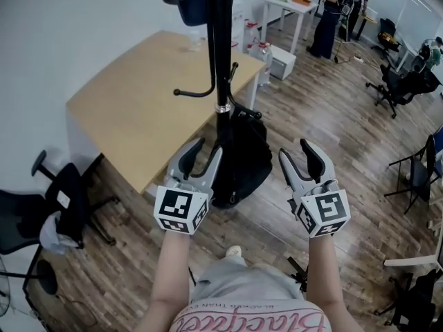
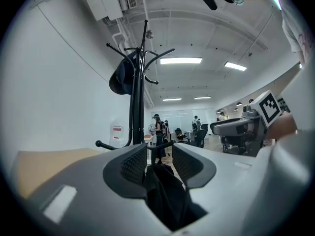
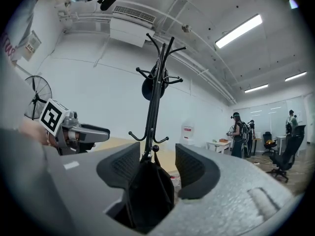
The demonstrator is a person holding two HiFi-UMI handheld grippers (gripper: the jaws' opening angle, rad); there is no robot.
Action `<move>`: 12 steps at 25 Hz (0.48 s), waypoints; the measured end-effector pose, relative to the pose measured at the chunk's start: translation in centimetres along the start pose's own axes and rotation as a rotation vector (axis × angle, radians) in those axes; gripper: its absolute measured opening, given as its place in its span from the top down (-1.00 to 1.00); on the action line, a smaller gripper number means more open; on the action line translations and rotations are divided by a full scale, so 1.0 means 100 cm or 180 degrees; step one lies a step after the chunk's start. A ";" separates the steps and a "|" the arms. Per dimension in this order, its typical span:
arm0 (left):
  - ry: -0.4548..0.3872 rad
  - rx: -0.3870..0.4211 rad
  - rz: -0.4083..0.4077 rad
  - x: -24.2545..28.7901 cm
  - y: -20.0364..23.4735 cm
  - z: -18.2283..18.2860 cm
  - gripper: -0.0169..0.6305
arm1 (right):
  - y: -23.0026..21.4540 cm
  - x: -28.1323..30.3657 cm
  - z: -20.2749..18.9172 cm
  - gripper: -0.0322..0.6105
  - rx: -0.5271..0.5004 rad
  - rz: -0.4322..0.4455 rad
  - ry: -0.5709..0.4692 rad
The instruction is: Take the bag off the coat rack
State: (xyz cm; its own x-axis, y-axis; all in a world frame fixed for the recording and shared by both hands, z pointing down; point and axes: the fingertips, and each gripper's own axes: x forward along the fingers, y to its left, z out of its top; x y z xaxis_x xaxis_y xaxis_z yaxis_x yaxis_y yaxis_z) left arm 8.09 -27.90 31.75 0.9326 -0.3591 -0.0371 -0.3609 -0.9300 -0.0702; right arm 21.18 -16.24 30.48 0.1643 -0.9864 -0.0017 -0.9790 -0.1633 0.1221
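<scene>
A black bag [image 1: 242,159] hangs low on the black coat rack [image 1: 220,61], its strap over a lower hook. My left gripper [image 1: 206,149] stands open just left of the bag, close to the pole. My right gripper [image 1: 296,151] stands open a little to the right of the bag. In the left gripper view the bag [image 2: 165,191] shows beyond the gap of the open left gripper [image 2: 160,156], with the rack [image 2: 138,92] rising behind. The right gripper view likewise has the bag [image 3: 147,191] beyond its open gripper [image 3: 157,156]. Nothing is pressed between either pair of pads.
A second dark item [image 1: 190,2] hangs near the rack's top. A wooden table [image 1: 138,109] stands behind and left of the rack, against the white wall. A black office chair [image 1: 62,199] is at the left. People [image 1: 325,19] and more chairs [image 1: 401,81] are at the far right.
</scene>
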 end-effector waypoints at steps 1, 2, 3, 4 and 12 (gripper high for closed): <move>0.0010 0.0002 0.0007 0.002 0.001 -0.001 0.39 | -0.002 0.004 -0.001 0.16 0.0017 0.0034 0.0013; 0.0019 0.0002 0.0016 0.003 0.002 -0.002 0.38 | -0.002 0.008 -0.003 0.07 0.0031 0.0076 0.0039; 0.0030 -0.0003 0.0028 0.004 0.003 -0.003 0.38 | -0.003 0.011 -0.006 -0.01 0.0040 0.0123 0.0077; 0.0044 -0.0013 0.0043 0.005 0.005 -0.005 0.37 | -0.002 0.015 -0.009 -0.06 0.0042 0.0172 0.0120; 0.0163 -0.0029 0.0276 0.008 0.012 -0.022 0.35 | -0.002 0.039 -0.029 -0.04 -0.0055 0.0503 0.0211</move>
State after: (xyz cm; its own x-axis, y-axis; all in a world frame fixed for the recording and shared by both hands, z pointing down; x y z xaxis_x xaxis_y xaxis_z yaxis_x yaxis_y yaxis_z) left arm 8.44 -29.45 33.79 0.8972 -0.4416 0.0082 -0.4404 -0.8958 -0.0599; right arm 22.31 -19.99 33.31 0.0168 -0.9963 0.0842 -0.9912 -0.0055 0.1326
